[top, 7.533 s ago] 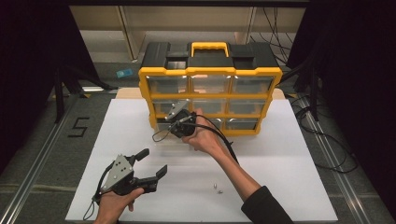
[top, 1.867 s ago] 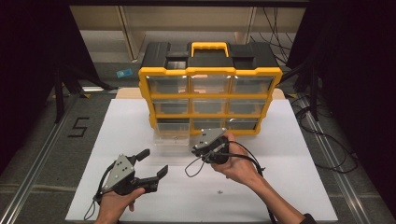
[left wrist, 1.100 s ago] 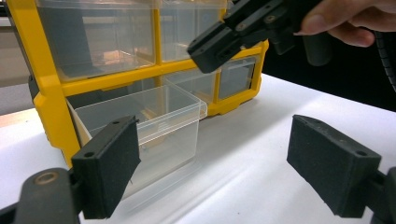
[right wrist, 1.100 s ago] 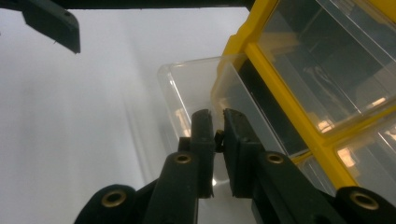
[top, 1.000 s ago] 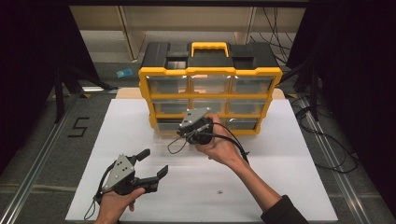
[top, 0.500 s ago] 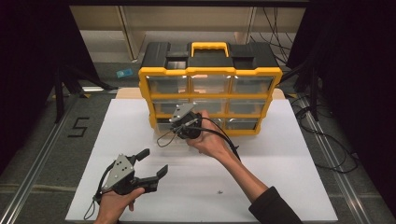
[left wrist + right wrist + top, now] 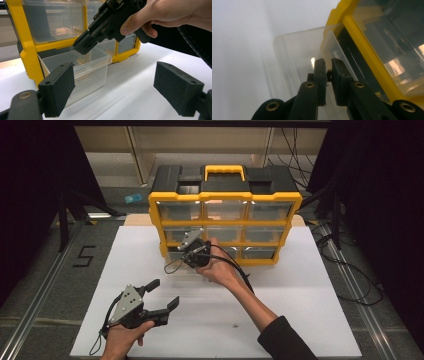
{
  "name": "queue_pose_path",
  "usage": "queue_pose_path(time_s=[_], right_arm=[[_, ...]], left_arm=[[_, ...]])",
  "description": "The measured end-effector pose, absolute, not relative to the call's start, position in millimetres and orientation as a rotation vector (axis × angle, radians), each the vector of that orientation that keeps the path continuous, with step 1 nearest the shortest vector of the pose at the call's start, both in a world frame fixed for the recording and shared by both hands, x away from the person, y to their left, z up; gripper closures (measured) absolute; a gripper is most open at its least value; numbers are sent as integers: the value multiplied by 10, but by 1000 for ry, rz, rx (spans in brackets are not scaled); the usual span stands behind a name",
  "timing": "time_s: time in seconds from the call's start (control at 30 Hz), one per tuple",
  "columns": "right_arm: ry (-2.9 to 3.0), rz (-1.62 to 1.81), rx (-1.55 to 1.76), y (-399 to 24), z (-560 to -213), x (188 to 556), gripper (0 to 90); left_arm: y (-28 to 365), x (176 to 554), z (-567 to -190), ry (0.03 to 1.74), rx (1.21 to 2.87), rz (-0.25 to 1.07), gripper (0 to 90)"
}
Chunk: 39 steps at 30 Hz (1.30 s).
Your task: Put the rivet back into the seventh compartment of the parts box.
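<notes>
The right gripper [image 7: 327,65] hangs over the pulled-out clear drawer [image 7: 294,57], fingers [image 7: 320,72] pinching a small dark part [image 7: 328,73].

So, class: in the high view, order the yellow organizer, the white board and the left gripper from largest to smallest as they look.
1. white board
2. yellow organizer
3. left gripper

The gripper sits nearer the camera, yet it looks plainly smallest.

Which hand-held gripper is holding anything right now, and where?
Right hand-held gripper pinches a small dark part at its jaw tips, above the open clear drawer. Left hand-held gripper holds nothing.
</notes>
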State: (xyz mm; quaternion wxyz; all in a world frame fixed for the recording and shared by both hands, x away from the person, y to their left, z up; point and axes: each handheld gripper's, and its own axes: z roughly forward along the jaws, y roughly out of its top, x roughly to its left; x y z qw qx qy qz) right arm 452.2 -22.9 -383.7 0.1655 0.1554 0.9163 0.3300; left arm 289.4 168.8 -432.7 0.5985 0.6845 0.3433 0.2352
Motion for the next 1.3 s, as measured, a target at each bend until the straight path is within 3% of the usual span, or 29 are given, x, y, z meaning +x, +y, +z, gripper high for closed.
queue_pose_path(time_s=[0.13,0.7,1.3], right_arm=[[2611,947,476,-238,-3866,4564,798],[2502,1045,466,-426,-3565,4342,419],[2528,1084,395,-935,-3527,3784,342]], left_arm=[[1692,2899,-4328,797,1580,544,168],[1691,2893,-4328,800,1587,548,167],[1679,2890,-4333,802,1593,549,167]])
